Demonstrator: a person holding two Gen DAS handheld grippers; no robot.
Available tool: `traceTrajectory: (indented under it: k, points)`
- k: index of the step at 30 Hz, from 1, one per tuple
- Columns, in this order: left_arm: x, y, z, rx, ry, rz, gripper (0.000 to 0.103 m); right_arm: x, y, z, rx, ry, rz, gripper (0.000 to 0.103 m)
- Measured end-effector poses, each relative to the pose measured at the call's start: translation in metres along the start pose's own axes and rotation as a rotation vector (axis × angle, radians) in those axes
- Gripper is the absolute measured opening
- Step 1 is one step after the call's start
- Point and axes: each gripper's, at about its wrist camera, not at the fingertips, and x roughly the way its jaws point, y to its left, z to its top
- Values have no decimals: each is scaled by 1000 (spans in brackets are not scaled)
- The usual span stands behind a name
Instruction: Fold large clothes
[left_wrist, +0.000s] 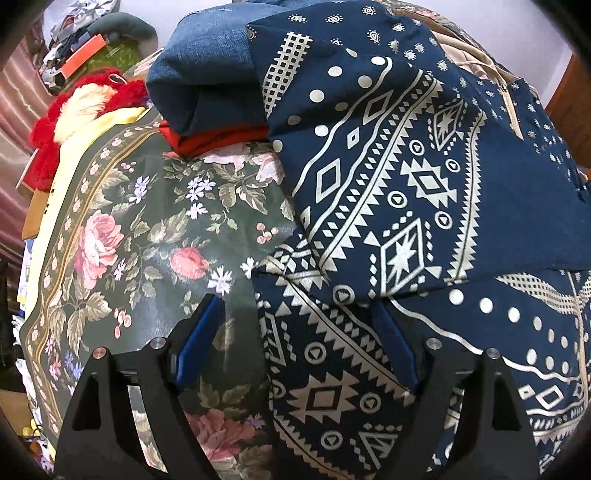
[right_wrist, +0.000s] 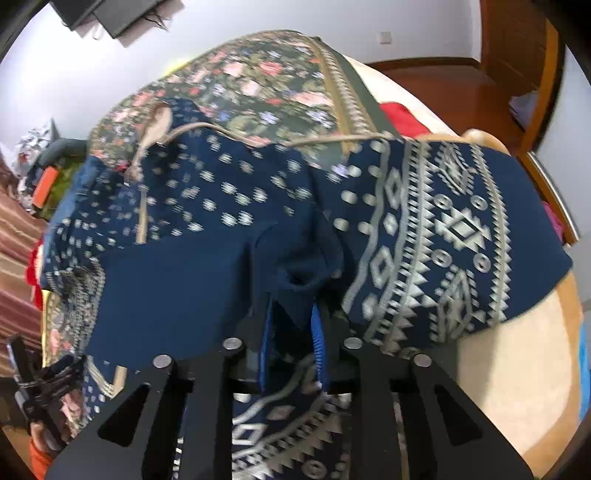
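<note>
Now the navy patterned garment (left_wrist: 388, 192) lies spread on the floral-covered surface (left_wrist: 147, 229), one part already folded over. The right tongs (right_wrist: 293, 328) stand narrow with a pinch of navy cloth between the blue pads; I cannot tell whether they press it. The left tongs (left_wrist: 295, 332) are wide apart over the garment's near edge, gripping nothing. A good fold, I think, needs the right side lowered until its edges match, then the left tongs smoothing the crease before any letting go.

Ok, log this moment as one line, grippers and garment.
left gripper: open over garment edge | right gripper: fabric fold between jaws | garment: part-folded on floral cloth
</note>
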Motion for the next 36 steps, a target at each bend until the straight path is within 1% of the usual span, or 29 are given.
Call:
traceTrajectory:
  k: [2,3,6,7,8,11,13,15,19,20,23,25,28,32,36]
  points:
    - [-6,1,-3,-2,4,-16,82,-3,-5,-2,4,12,-3,41]
    - [-11,1,-4,0,0,-22,82,-6,-7,-3,8,14,2,44]
    - [-28,-1,-8,10,-21,-32,82,-22,-12,-4,5,-3,17,46]
    - [-34,-2,-8,14,-30,-37,82,-28,-13,-4,0,-10,20,48]
    - [-42,-4,-8,20,-41,-44,82,-34,-13,-3,-6,-18,22,53]
    - [-67,-14,-3,42,-86,-55,82,-59,-17,0,-25,-82,25,62]
    - [-85,-22,1,57,-124,-66,82,-82,-22,3,-34,-143,25,64]
    - [-103,-32,8,73,-167,-84,82,-99,-27,7,-31,-188,30,65]
    - [-137,-58,23,110,-248,-131,82,-128,-46,14,8,-263,40,74]
    - [-144,-65,28,120,-267,-148,82,-131,-49,14,18,-274,38,77]
    - [-156,-83,39,137,-304,-201,85,-141,-70,13,62,-306,23,80]
    - [-158,-95,48,145,-316,-232,88,-140,-85,13,95,-307,7,81]
    - [-154,-119,56,161,-312,-274,89,-128,-114,12,171,-273,-7,81]
    - [-139,-148,61,194,-275,-296,89,-101,-155,5,304,-184,27,81]
    - [-124,-169,61,217,-233,-321,89,-70,-189,0,426,-108,52,81]
